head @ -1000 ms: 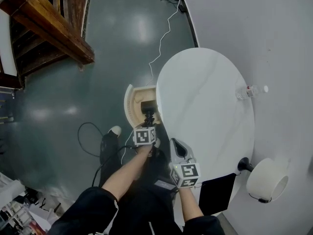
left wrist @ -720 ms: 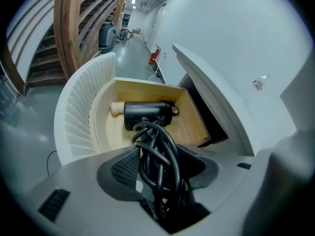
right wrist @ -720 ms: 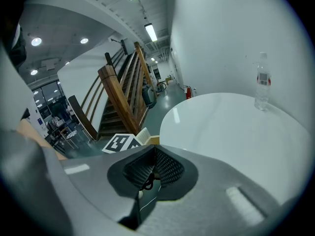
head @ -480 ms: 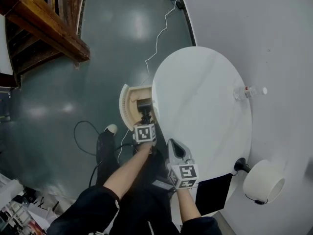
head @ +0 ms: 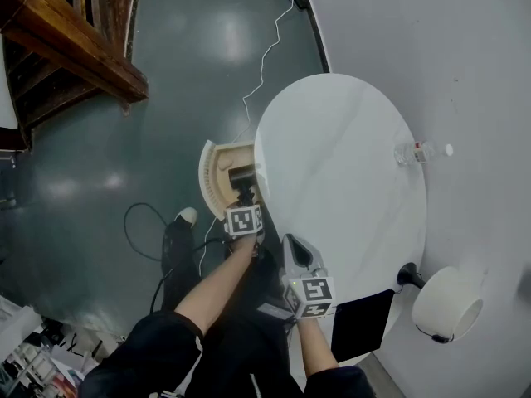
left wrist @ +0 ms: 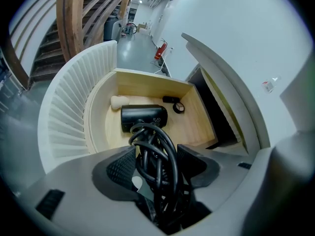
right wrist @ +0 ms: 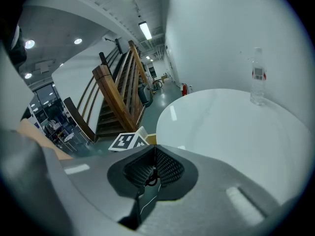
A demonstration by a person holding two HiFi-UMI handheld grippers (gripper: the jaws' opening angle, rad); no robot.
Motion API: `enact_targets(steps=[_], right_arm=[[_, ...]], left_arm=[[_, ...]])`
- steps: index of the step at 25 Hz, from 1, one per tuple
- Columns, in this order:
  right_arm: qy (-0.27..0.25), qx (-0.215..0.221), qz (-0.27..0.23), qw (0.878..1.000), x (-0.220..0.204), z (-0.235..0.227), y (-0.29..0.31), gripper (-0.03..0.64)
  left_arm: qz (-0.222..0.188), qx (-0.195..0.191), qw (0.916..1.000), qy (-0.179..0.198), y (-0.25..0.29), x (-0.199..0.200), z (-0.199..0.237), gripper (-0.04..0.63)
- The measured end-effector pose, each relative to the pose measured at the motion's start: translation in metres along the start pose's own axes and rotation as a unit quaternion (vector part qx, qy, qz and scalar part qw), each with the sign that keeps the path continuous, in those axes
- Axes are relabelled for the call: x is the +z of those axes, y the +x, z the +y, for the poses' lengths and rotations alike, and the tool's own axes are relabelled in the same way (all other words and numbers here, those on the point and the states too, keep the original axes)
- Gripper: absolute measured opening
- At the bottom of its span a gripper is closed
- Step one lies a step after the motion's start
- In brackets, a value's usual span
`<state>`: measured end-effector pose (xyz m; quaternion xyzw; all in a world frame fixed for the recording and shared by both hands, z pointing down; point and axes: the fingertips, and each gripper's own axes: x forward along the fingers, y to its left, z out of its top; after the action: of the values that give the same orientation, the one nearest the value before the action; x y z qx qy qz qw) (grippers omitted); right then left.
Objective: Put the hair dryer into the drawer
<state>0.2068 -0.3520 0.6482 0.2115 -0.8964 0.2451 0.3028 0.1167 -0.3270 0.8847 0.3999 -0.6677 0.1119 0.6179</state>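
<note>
The round white bench [head: 348, 181] has its curved wooden drawer [left wrist: 147, 85] standing open. The black hair dryer [left wrist: 143, 117] lies on the drawer floor, and the pale print on its body is too small to read. The left tool [left wrist: 156, 154] is opening wide, with the dryer's coiled black cord [left wrist: 171, 154] between its jaws. The right tool [right wrist: 153, 168] is pressed shut over the bench edge. A water bottle [right wrist: 257, 80] carries a red label, perhaps lettered.

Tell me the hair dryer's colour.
The hair dryer is black; the left gripper view shows it best.
</note>
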Motion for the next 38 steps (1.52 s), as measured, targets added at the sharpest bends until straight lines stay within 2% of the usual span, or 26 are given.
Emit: enact_targets(steps=[4,10,14,21,26,32,38], right_arm=[[0.004,-0.005,0.001,1.000,-0.003,-0.001,-0.003,0.006],[0.009,-0.001,0.001,1.000,-0.008,0.003,-0.002,0.006],[0.009,0.002,-0.001,1.000,-0.008,0.007,-0.003,0.006],[0.010,0.001,-0.001,1.000,-0.013,0.008,-0.005,0.006],[0.015,-0.003,0.006,1.000,-0.021,0.006,-0.008,0.006],[0.014,-0.002,0.005,1.000,-0.018,0.008,-0.007,0.006],[0.016,-0.009,0.007,1.000,-0.018,0.007,-0.008,0.006]], left_arm=[[-0.005,-0.003,0.9999,0.010,-0.003,-0.001,-0.003,0.259],[-0.035,-0.002,0.9992,0.018,-0.023,-0.005,-0.005,0.259],[-0.028,-0.008,0.9994,0.021,-0.028,-0.017,-0.004,0.259],[-0.001,0.000,0.9988,0.049,-0.015,-0.028,0.002,0.258],[-0.004,-0.007,0.9978,0.066,-0.015,-0.031,0.001,0.219],[-0.013,-0.005,0.9962,0.086,-0.012,-0.022,0.001,0.212],[-0.002,-0.013,0.9955,0.094,-0.010,-0.027,0.001,0.207]])
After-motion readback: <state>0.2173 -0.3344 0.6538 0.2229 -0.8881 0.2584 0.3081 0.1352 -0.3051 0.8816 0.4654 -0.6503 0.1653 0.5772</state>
